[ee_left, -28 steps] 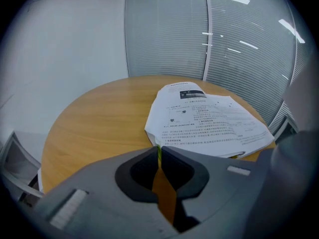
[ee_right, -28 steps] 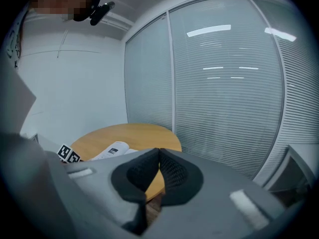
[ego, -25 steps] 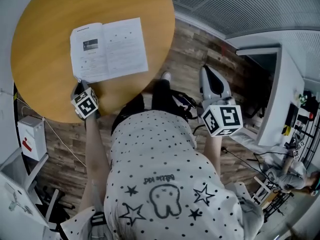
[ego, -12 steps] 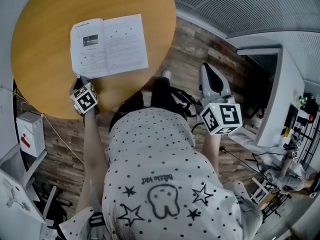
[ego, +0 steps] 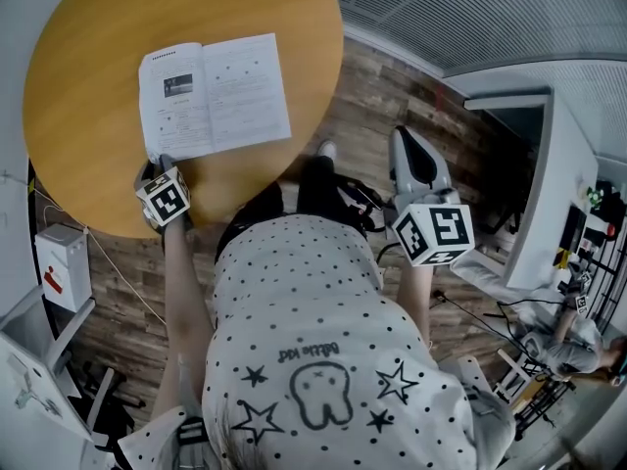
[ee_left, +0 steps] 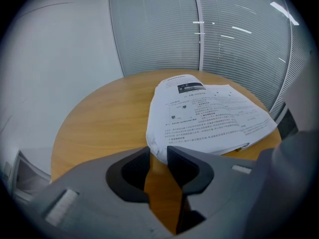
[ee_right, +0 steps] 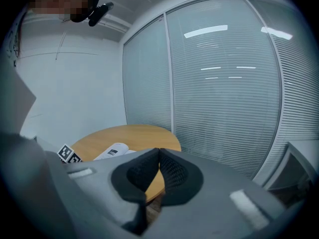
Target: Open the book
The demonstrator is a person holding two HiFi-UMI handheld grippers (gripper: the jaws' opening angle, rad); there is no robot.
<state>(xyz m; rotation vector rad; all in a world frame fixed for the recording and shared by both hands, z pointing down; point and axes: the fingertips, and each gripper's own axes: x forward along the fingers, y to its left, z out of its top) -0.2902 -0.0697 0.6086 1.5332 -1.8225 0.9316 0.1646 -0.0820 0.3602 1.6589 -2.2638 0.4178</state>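
now the book (ego: pixel 214 96) lies open on the table (ego: pixel 88 27), upper left. your left gripper (ego: pixel 157 163) has just been opening its jaws, the page corner loose between them; your right gripper (ee_right: pixel 158 154) has its jaws pressed together on nothing. the opening step looks done, so next draw the left clear.

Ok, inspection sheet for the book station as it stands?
Surface: round wooden table.
Job's things: book lies open, pages up, near the table's edge.
Clutter: nothing seen.
Grippers: left gripper open, jaws have just been opening, book's corner at their tips, not pressed; right gripper shut, empty, off the table.
Cables: thin cable across the floor beside a white box.
Surroundings: plank floor, slatted blinds.
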